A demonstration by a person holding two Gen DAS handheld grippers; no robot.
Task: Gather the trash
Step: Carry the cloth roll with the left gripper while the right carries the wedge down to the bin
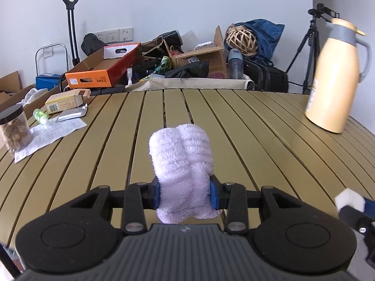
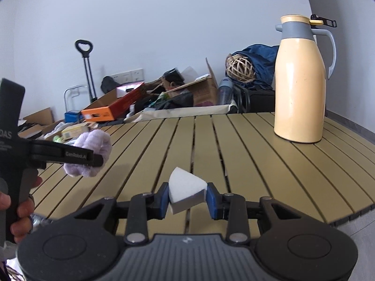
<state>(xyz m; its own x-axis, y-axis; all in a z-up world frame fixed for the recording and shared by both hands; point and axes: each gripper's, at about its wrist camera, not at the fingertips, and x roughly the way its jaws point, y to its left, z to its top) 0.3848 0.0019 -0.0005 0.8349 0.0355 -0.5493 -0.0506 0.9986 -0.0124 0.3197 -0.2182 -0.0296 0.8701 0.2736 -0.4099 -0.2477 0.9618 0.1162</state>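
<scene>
Left gripper (image 1: 185,193): we saw its jaws narrowed onto a rolled lilac towel (image 1: 181,161), pinched at the waist, at lower centre of the left wrist view.
Right gripper (image 2: 187,197): we saw its jaws narrowed onto a white foam wedge (image 2: 186,187), the blue pads on its two flat side faces, at lower centre of the right wrist view.
Where the towel was: held above the slatted table (image 1: 257,128), not resting on it; in the right wrist view it showed at middle left.
Where the wedge was: carried just over the table, seemingly clear of the slats, though we could not be sure.
Towel handling: we judged it light, soft and squashy; the pile should give good friction, but the roll could loosen, so a hold across the middle of the bundle suited it.
Wedge handling: we judged it very light, springy and easy to dent; flat sides gave the best purchase, the thin point the worst.
Left-side litter: a printed paper sheet (image 1: 50,133), a foil pouch (image 1: 72,114) and a small carton (image 1: 64,101) lay at middle left of the left wrist view.
Writing on gripper: we read "GenRobot.AI" on the left gripper's arm in the right wrist view.
Other print: text on the orange box (image 1: 93,78) and the carton was too small for us to read.
Flask (image 2: 301,82): a cream flask stood upright at the right, unmarked as far as we could see.
</scene>
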